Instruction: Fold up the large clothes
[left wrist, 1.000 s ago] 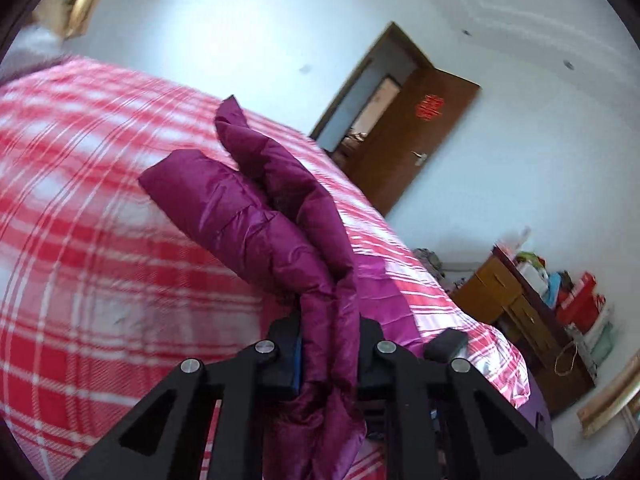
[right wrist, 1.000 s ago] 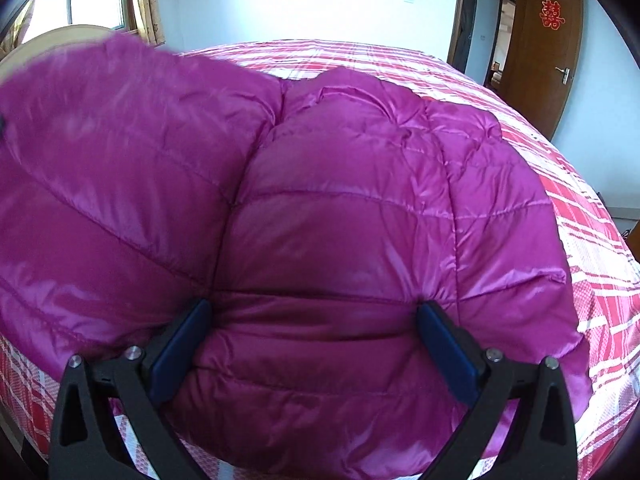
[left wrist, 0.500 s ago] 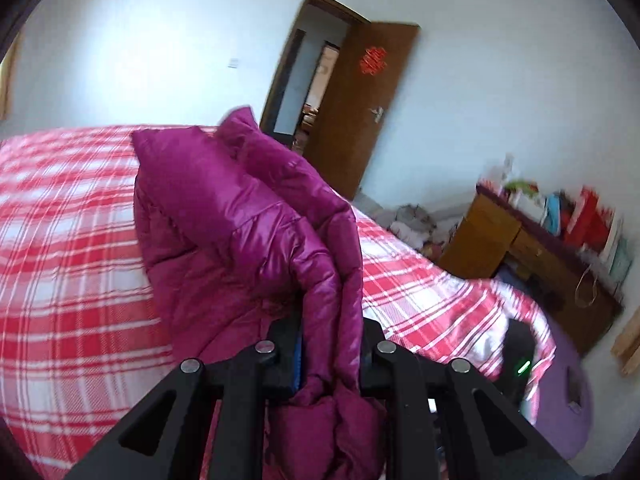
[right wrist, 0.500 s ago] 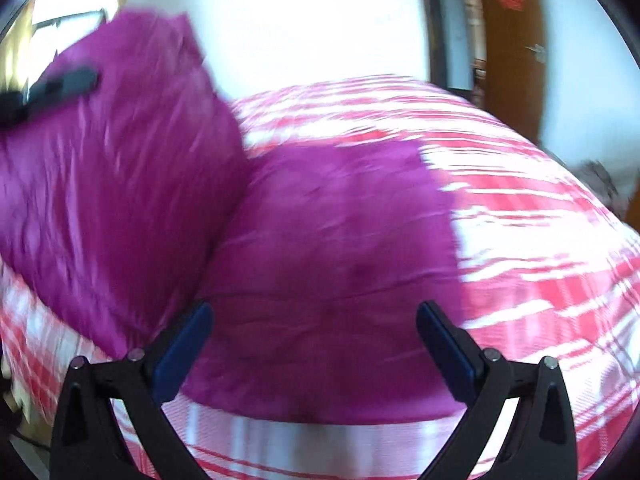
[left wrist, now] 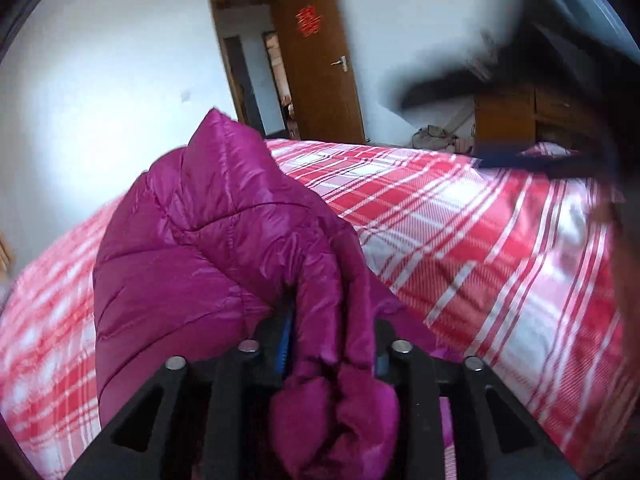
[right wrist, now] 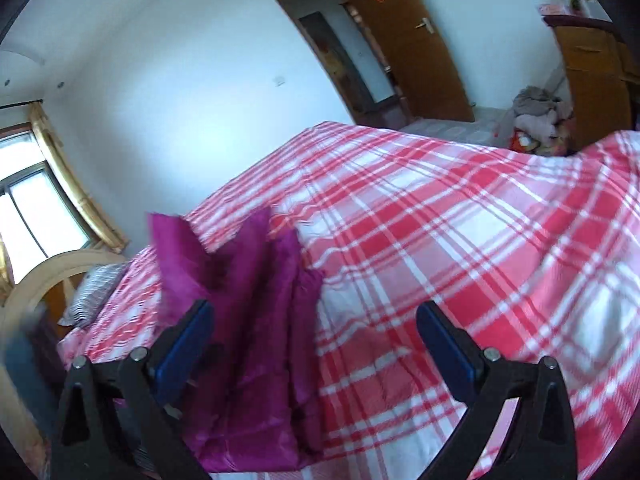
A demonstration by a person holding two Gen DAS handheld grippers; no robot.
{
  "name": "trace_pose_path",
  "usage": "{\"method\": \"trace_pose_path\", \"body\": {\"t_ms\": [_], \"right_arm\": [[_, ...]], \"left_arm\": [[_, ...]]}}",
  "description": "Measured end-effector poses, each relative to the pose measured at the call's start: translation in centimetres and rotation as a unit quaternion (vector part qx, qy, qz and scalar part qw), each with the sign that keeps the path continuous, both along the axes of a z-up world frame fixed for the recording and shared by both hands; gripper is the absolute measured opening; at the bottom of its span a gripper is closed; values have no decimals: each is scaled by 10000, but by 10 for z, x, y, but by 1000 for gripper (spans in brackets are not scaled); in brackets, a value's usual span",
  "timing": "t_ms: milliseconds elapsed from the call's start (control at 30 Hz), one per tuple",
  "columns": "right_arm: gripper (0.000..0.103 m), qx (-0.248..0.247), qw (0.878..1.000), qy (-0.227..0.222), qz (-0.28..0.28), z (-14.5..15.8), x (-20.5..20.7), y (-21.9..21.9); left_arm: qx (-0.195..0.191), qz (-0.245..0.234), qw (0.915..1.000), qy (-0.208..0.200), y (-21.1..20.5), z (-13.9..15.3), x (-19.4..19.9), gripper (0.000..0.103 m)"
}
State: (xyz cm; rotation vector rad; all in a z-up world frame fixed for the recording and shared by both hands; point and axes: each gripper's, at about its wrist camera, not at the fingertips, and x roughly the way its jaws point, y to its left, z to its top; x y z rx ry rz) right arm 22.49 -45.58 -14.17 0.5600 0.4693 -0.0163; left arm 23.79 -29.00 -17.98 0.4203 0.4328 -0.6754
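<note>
The magenta down jacket [left wrist: 208,248] lay bunched on the bed [left wrist: 480,232], which was covered with a red-and-white plaid sheet. In the left wrist view, a thick fold of the quilted fabric ran back between the fingers of the left gripper [left wrist: 332,344]. Those fingers had just been opening, yet the fabric still filled the gap between them and lay against both blue pads, so the fold remained gripped, though more loosely than a tight clench. The rest of the jacket rose in a puffy heap ahead of the gripper, its peak pointing toward the white wall [left wrist: 100,100].

In the right wrist view, the right gripper [right wrist: 316,344] was spread wide and had just narrowed slightly. Nothing was pinched between its fingers: the right finger stood over bare plaid sheet, and the left finger [right wrist: 184,348] stood in front of the jacket's edge, whether touching it I could not tell. From this side the jacket appeared as a rumpled, upright ridge of fabric near the bed's near-left area, blurred by motion.

Beyond the bed, a brown wooden door [left wrist: 320,68] with a red paper ornament stood ajar. A wooden cabinet [right wrist: 592,80] stood by the far wall, with a pile of clothes [right wrist: 536,116] on the floor beside it. A striped pillow [right wrist: 92,292] rested near the curved headboard [right wrist: 48,280], below a window [right wrist: 28,200].
</note>
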Motion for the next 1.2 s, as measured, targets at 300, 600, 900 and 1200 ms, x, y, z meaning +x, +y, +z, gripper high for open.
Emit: {"method": "trace_pose_path", "body": {"t_ms": [300,600,900,1200], "right_arm": [[76,-149,9774,597,2023,25,107,40],[39,-1053,9734,1351,1520,4,119,46],[39,-1306,9728,1616,1019,1,112,34],[67,546,9908,52,1240,80,90,67]], "left_arm": [[189,-37,9987,-476,6,12,-25,57],[-408,83,9948,-929,87,55,-69,91],[-855,1465,9855,79,161,24,32,96],[-1047,1183,9872,232,120,11,41,96]]}}
